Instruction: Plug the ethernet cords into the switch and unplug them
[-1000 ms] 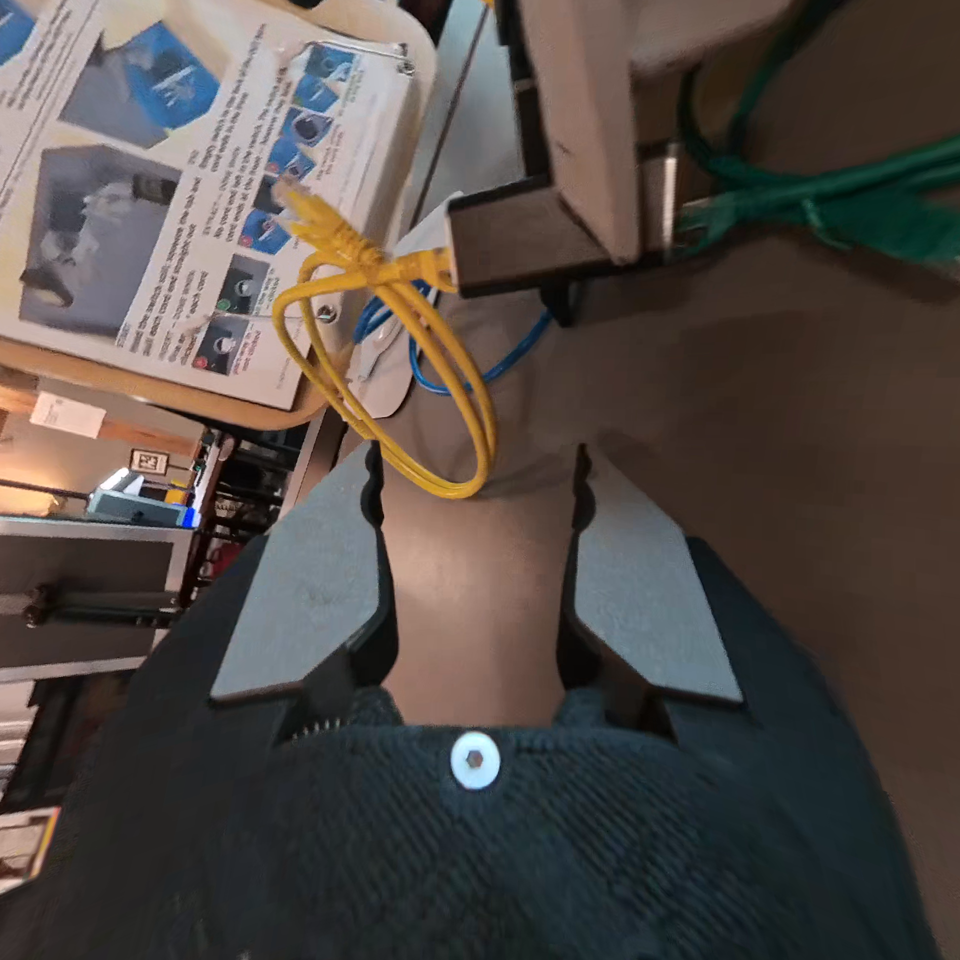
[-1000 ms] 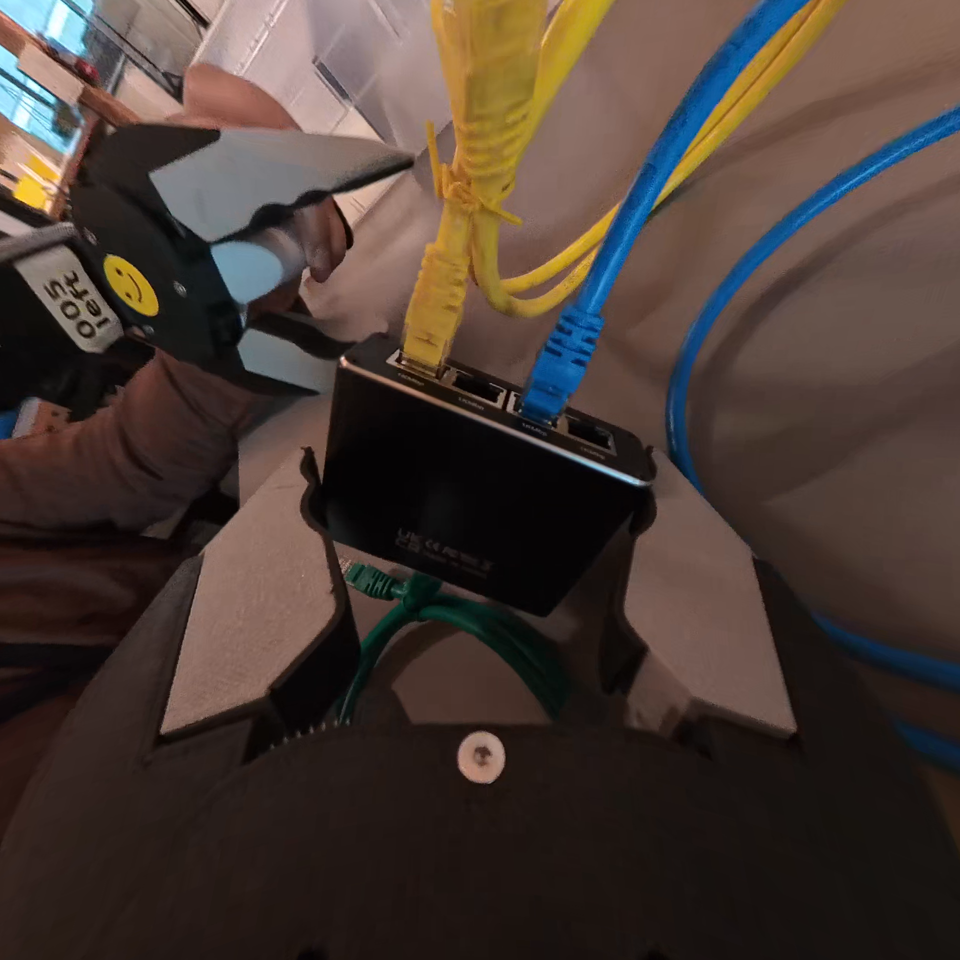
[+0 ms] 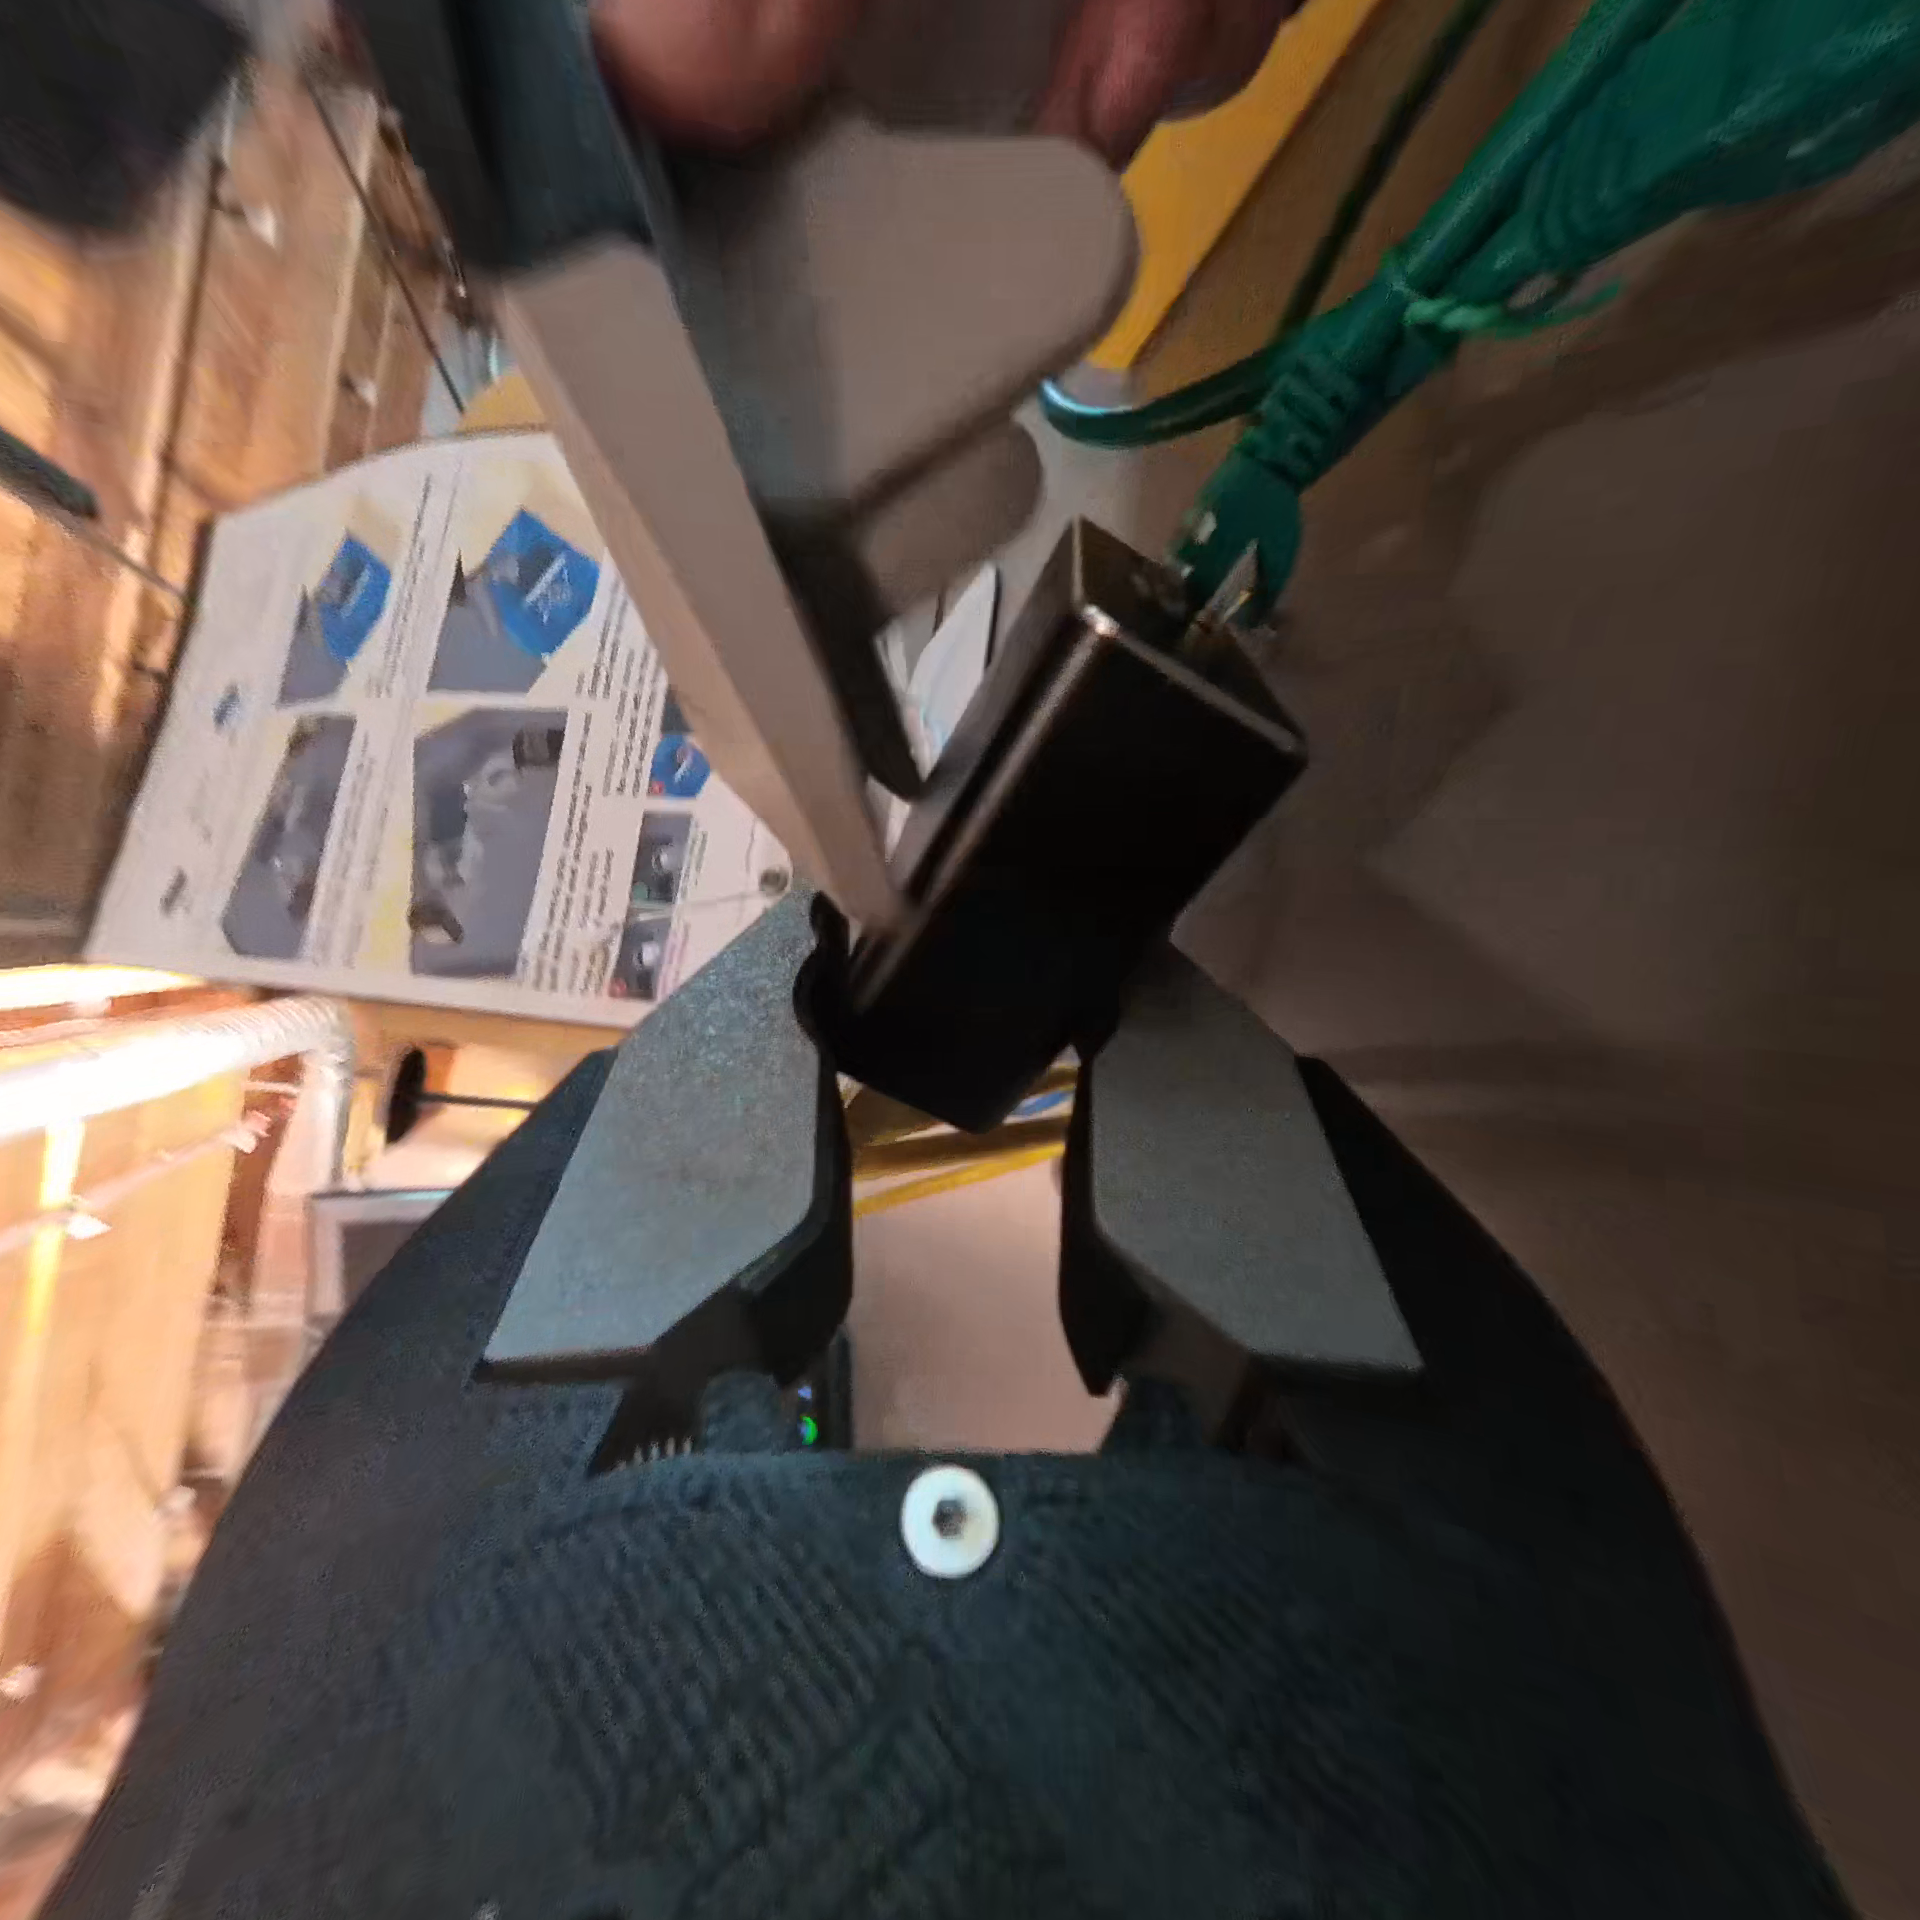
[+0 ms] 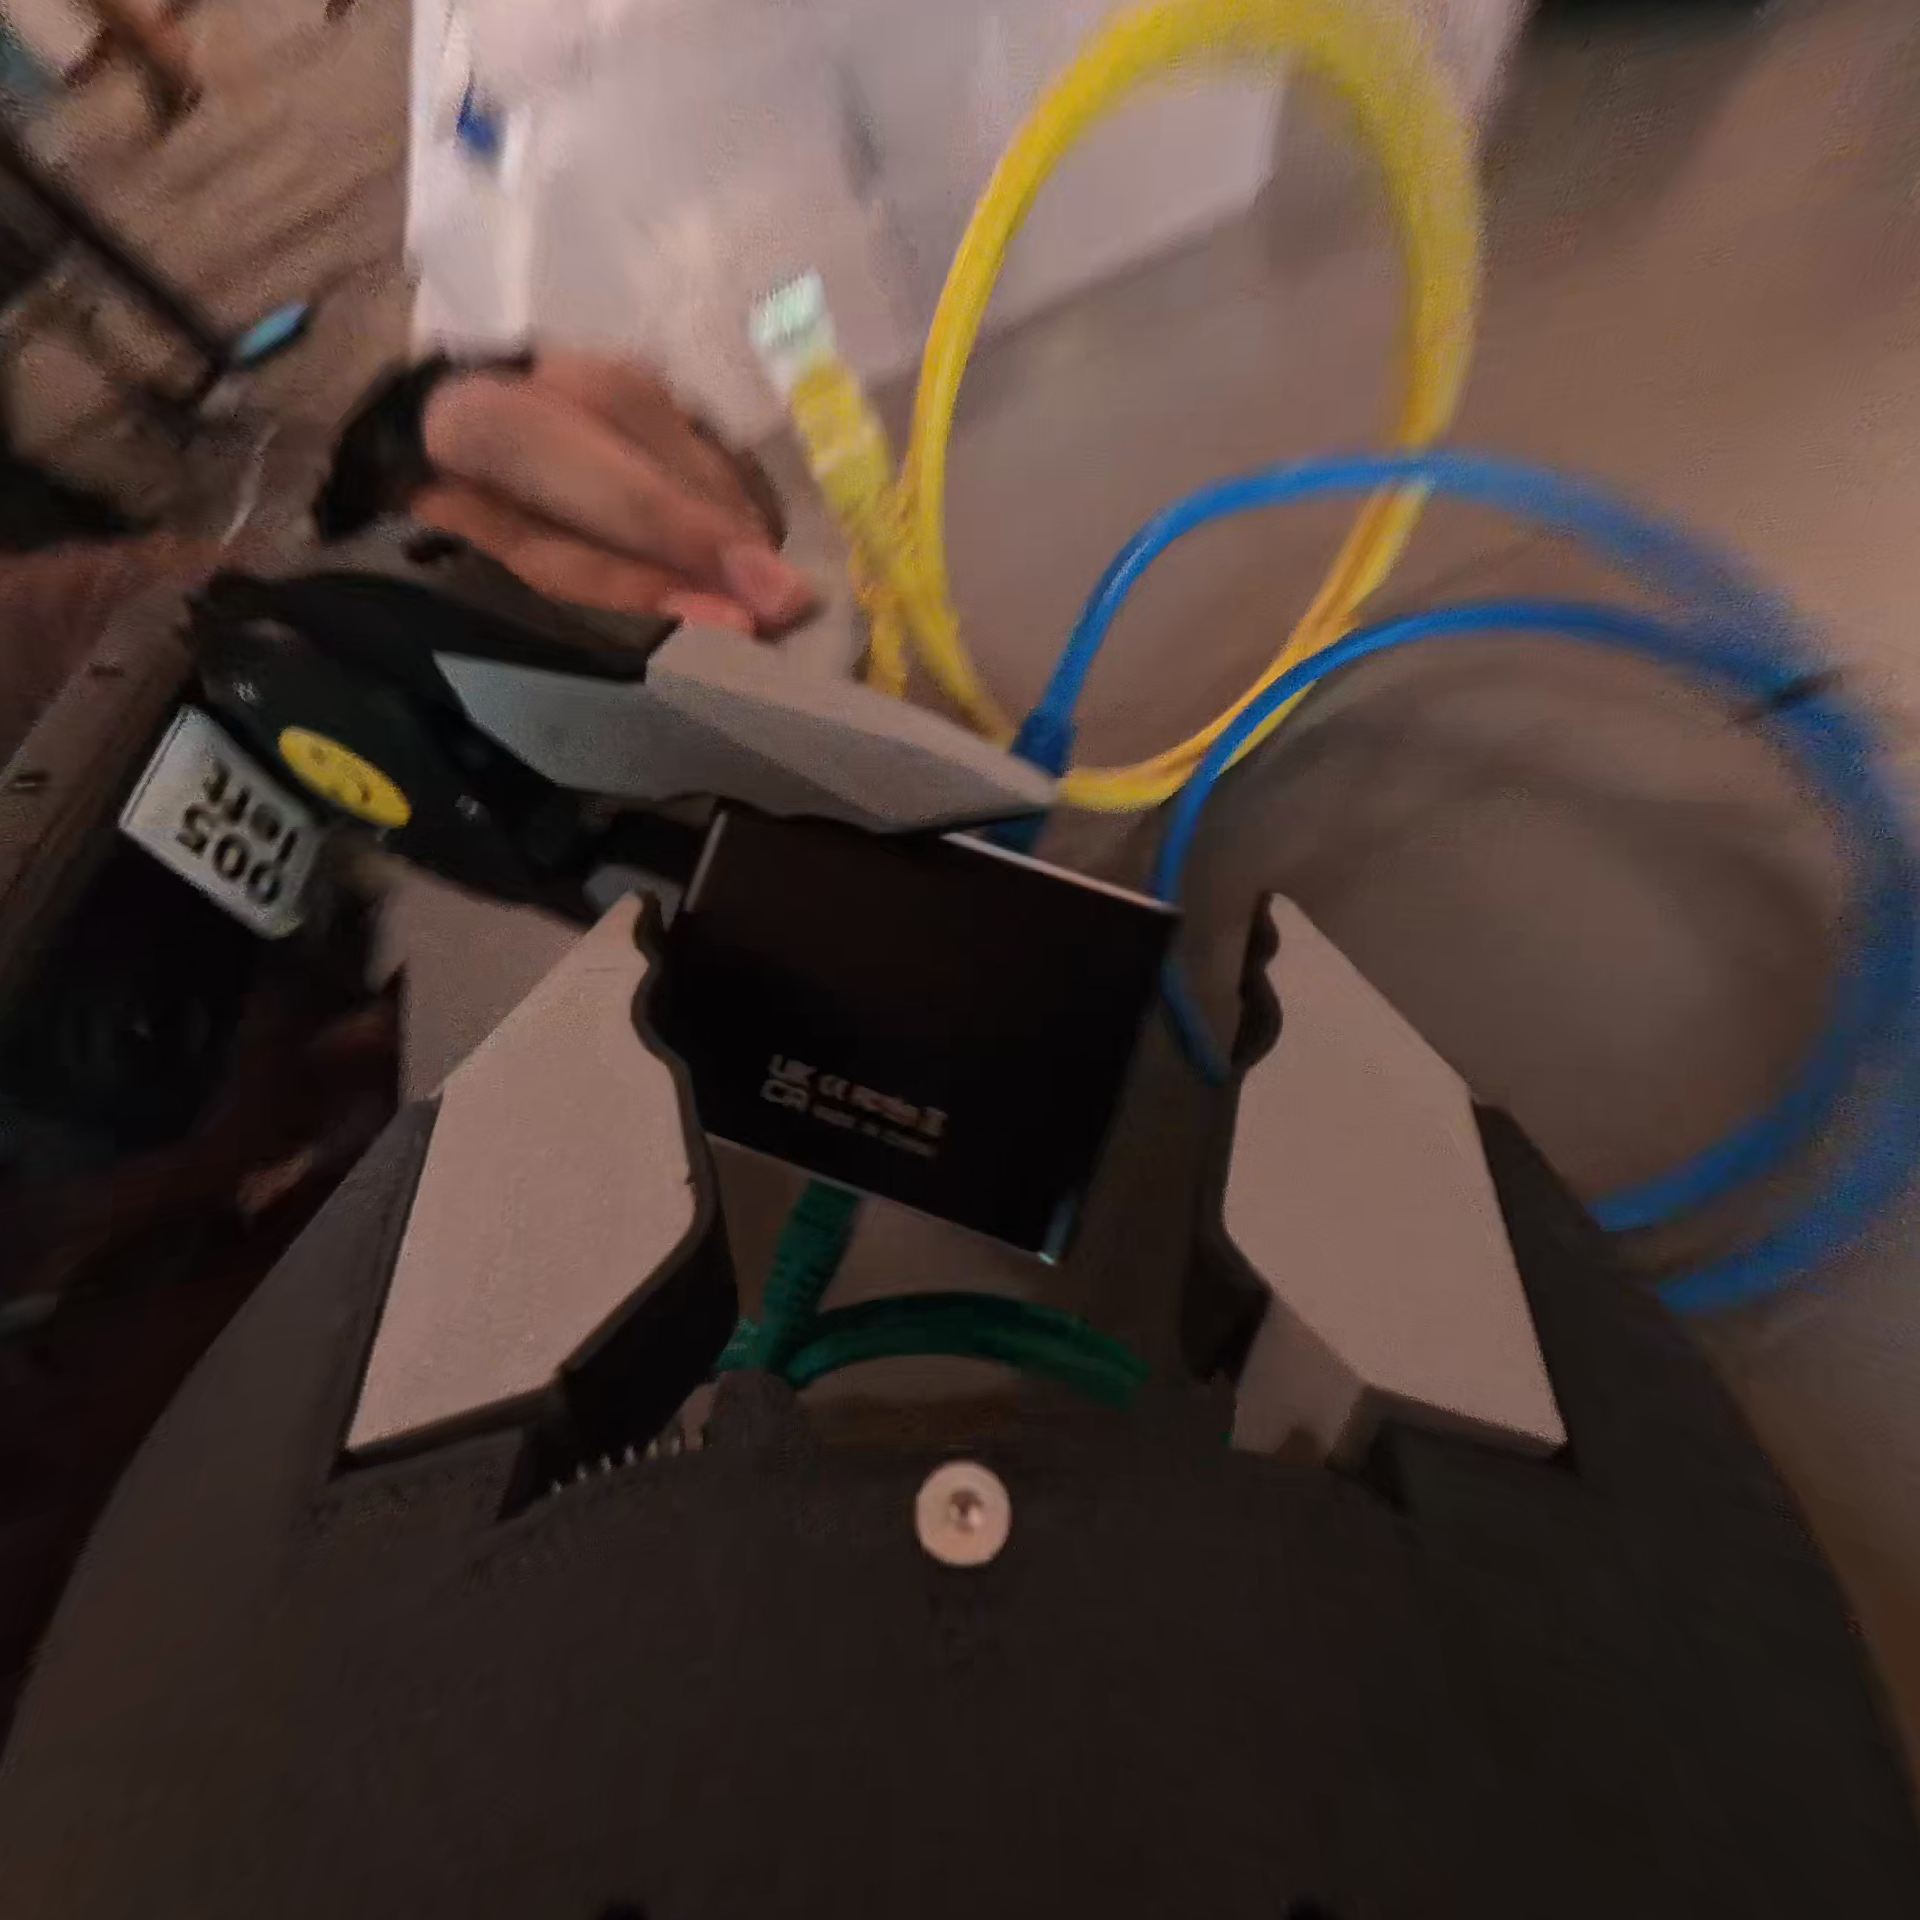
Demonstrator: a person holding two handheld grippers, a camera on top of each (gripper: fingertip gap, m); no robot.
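The black switch [image 3: 1049,831] is between my left gripper's [image 3: 977,956] fingertips, which are shut on its near end. A green cord [image 3: 1247,520] is plugged into its far end. One grey finger [image 3: 686,540] of the right gripper lies along the switch's left side. In the right wrist view the switch [image 4: 914,1039] sits between my right gripper's [image 4: 956,914] fingers, touching the left one, with a gap at the right one. The left gripper [image 4: 935,810] grips its far edge. A blue cord [image 4: 1039,738] is plugged in there. The yellow cord's [image 4: 1195,312] free plug [image 4: 810,364] hangs loose. Its other end is hidden.
An instruction sheet on a clipboard [image 3: 416,748] lies left of the switch. The brown table top [image 3: 1558,935] spreads to the right. Blue cord loops [image 4: 1766,831] lie at the right. A person's hand [image 4: 582,499] holds the left gripper.
My left gripper has moved in from the open table and closed on the switch. My right gripper's jaws have loosened around the switch, which now sits tilted.
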